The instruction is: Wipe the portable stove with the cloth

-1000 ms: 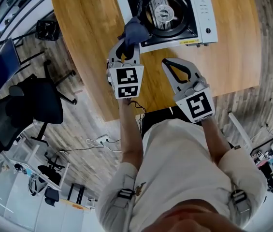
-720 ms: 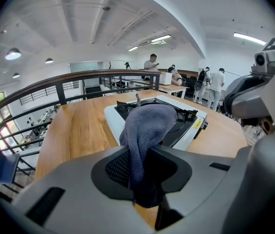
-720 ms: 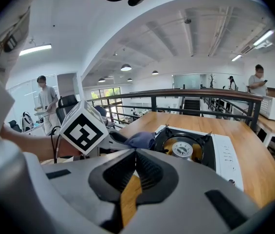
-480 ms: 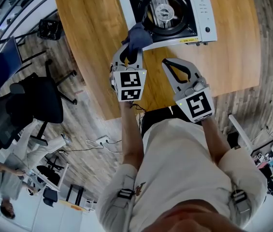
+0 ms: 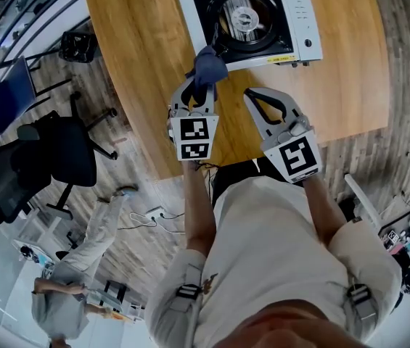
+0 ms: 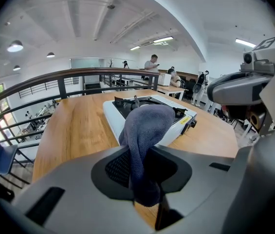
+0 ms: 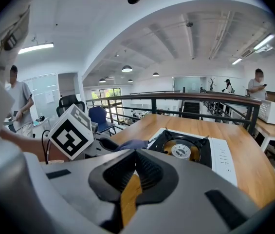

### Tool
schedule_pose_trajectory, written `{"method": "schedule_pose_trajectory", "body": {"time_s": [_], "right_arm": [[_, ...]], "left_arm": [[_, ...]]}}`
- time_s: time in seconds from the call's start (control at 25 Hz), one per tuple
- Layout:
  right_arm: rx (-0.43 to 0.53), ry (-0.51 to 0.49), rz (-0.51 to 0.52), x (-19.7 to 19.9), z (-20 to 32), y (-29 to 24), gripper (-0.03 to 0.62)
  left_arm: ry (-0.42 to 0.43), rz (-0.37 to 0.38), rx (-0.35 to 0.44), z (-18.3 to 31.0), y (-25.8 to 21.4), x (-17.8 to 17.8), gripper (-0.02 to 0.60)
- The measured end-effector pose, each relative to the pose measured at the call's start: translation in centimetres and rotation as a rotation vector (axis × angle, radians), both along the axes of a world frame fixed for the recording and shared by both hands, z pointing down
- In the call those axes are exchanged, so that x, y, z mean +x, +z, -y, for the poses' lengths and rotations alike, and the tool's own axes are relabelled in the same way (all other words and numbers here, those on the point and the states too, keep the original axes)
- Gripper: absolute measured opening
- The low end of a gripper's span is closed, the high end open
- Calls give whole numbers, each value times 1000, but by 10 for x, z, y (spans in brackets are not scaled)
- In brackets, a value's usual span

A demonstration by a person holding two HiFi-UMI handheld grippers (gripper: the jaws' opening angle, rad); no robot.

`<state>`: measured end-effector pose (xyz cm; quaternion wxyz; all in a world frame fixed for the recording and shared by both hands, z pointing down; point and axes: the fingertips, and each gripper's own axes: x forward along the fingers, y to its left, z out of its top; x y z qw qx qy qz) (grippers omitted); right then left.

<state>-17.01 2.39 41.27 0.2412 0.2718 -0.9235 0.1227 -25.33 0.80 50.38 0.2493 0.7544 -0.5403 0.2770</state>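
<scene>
From the head view, both of the person's forearms reached forward side by side over the rounded wooden worktop. The left claw pointed at the near left corner of the white portable gas stove. It was clenched on a bunched dark blue cloth, which lay against that corner. The right claw was level with it, near the stove's front edge but apart from it.

In the left gripper view, the cloth stood up between the jaws, pinched tight, with the stove just behind.

In the right gripper view, the jaws met tip to tip on nothing. The stove's burner lay ahead, and the left claw's marker cube was at the left.
</scene>
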Motion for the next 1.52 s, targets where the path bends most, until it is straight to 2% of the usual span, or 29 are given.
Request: {"method": "schedule_pose_trajectory", "body": {"time_s": [0.2,0.44,1.36,1.52], "right_arm": [[24,1,5,1,-2,-10,20],[50,9,9,6,-5,-27,20],[253,44,117,21,8,-136,20],[261,48,121,28,1,-146,20]], "left_arm": [[5,-9,14,-10,-13,3,97],[-7,-37,69,-17,-45,7,96],[17,-67,419,-22,-214,8,95],[19,-78,446,-32,-231,10,97]]}}
